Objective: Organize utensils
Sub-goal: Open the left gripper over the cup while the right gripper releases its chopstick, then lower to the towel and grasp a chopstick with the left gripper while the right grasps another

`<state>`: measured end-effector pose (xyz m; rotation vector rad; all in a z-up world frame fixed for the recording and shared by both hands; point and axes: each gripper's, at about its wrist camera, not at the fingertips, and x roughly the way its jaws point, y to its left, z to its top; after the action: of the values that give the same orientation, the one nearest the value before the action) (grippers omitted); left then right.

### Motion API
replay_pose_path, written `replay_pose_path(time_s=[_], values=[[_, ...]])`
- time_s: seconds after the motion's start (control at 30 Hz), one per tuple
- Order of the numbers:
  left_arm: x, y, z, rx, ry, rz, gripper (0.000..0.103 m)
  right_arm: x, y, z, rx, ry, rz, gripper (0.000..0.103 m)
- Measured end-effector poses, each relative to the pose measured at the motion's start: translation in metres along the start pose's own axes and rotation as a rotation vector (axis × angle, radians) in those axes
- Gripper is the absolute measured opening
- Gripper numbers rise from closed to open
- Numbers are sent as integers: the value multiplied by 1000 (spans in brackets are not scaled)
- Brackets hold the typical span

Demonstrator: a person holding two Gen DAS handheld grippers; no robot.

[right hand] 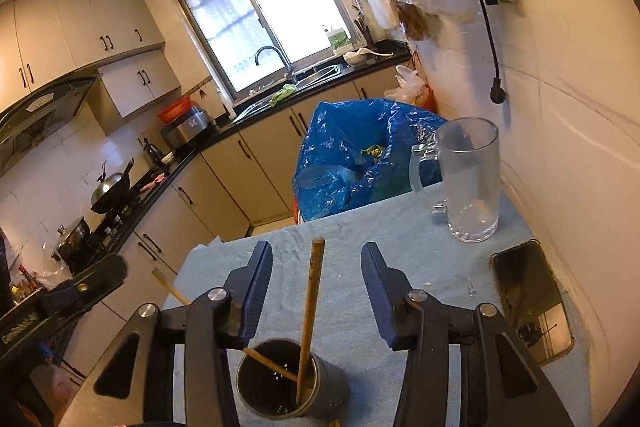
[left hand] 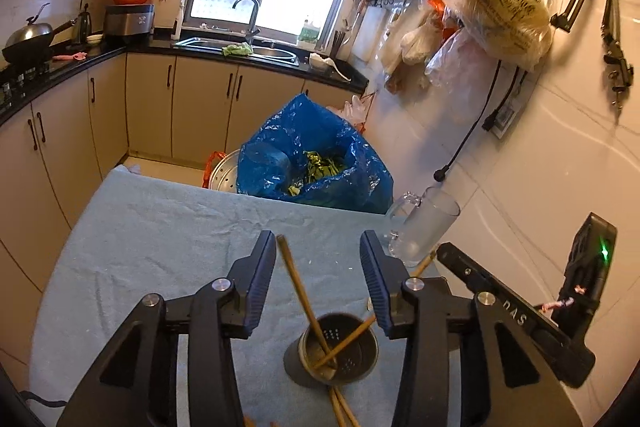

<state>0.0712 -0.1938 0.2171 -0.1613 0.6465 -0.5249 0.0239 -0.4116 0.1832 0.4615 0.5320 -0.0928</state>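
Chopsticks [left hand: 294,281] stand in the holder [right hand: 290,381] below both claws, left claw [left hand: 318,259] and right claw [right hand: 316,267] spread apart.

Cloth-covered table [right hand: 360,267]: utensil cup [right hand: 288,383], glass mug [right hand: 472,183], phone [right hand: 532,299].

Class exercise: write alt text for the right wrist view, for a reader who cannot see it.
An open right gripper hovers over a dark metal utensil holder with two wooden chopsticks standing in it, on a grey-blue cloth-covered table. A glass mug and a phone sit at right.
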Motion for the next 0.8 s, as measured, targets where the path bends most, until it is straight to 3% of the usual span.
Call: replay_pose_path(time_s=[0.2, 0.3, 0.57, 0.8], values=[[-54, 27, -27, -20, -18, 27, 55, -41, -4, -18, -45, -7, -24, 61], [-70, 44, -55, -34, 7, 65, 58, -52, -10, -42, -86, 57, -37, 64], [-52, 76, -171, -58, 240, 112, 58, -46, -33, -155, -187, 327, -42, 64], [-23, 72, -227, 3, 352, 125, 39, -45, -43, -202, -198, 393, -41, 64]])
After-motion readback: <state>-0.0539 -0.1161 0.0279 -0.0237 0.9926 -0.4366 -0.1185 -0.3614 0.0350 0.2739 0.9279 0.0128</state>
